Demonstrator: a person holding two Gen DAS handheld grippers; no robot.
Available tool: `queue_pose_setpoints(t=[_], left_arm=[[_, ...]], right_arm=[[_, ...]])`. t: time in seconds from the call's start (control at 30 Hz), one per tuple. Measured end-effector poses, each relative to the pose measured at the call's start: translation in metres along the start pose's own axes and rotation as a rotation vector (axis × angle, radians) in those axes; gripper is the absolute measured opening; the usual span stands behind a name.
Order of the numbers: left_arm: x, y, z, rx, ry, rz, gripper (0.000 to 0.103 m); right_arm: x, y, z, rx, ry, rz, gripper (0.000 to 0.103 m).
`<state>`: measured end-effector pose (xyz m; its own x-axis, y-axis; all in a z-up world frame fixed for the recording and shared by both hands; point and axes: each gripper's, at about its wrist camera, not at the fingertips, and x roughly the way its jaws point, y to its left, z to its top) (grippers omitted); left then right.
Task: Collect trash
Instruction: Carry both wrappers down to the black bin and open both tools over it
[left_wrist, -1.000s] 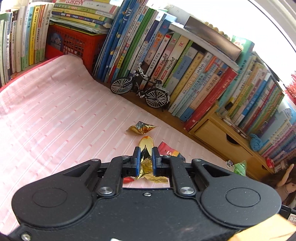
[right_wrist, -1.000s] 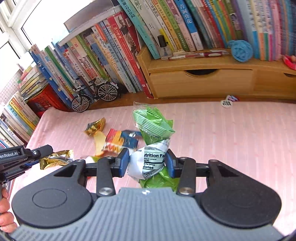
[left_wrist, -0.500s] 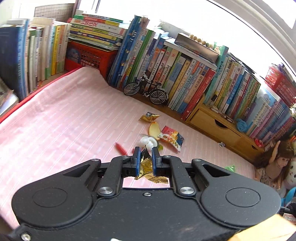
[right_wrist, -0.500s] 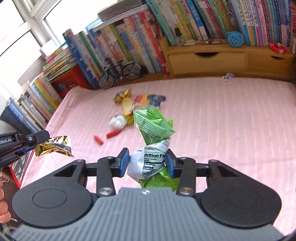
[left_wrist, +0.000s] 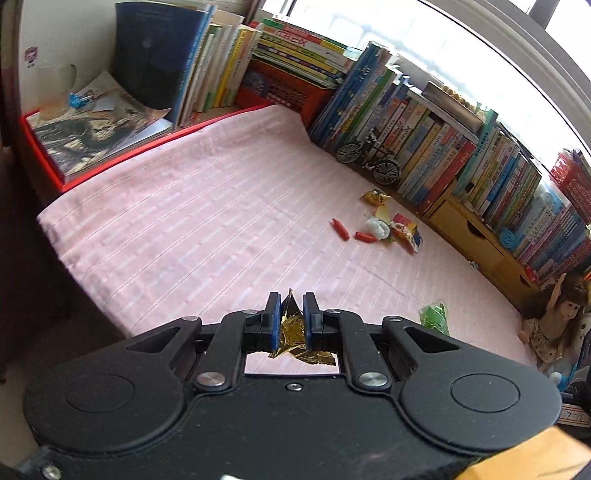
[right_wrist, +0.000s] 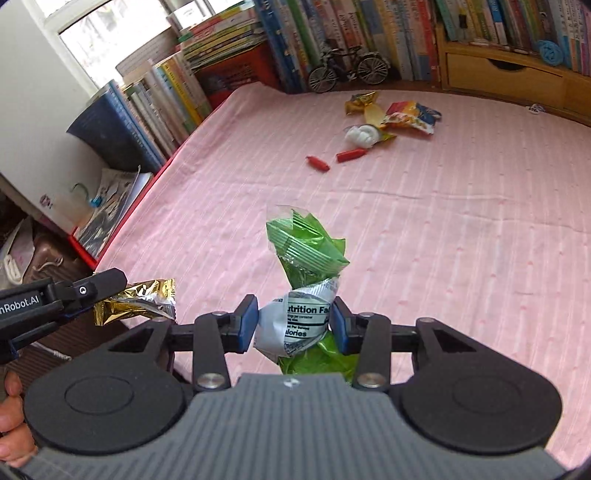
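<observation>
A crumpled gold foil wrapper (left_wrist: 291, 334) is pinched between the blue pads of the left gripper (left_wrist: 291, 314), whose jaws are nearly together. In the right wrist view the wrapper (right_wrist: 136, 301) sticks out sideways from the gripper tip, its long side roughly level, above the near edge of a pink striped bedcover (right_wrist: 461, 229).

The right gripper (right_wrist: 293, 319), tilted downward, clamps a twisted green snack bag (right_wrist: 306, 251) partway closed. The bag stands upright, its long axis pointing away from the gripper, a white nutrition label at the pinch.

Further out on the cover lies loose litter: two red pieces (right_wrist: 317, 163), a white wad (right_wrist: 362, 134), a yellow and blue packet (right_wrist: 410, 116).

Books (left_wrist: 424, 140), a model bicycle (left_wrist: 369, 158) and a wooden drawer unit (left_wrist: 469, 229) line the far edge. A person's fingers (right_wrist: 11, 417) show at lower left.
</observation>
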<state>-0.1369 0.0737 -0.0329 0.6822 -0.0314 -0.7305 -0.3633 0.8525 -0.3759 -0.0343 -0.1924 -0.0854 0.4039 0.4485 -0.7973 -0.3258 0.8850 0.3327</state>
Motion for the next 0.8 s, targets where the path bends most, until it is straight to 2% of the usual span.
queue_pose_setpoints(t=[0.33, 0.8], left_arm=[[-0.03, 0.069, -0.048, -0.074, 0.049, 0.061, 0.011], [-0.017, 0.134, -0.109, -0.116, 0.186, 0.092, 0.011]], right_arm=[[0.0, 0.06, -0.06, -0.09, 0.093, 0.024, 0.047], [0.016, 0.09, -0.129, -0.105, 0.2, -0.003, 0.047]])
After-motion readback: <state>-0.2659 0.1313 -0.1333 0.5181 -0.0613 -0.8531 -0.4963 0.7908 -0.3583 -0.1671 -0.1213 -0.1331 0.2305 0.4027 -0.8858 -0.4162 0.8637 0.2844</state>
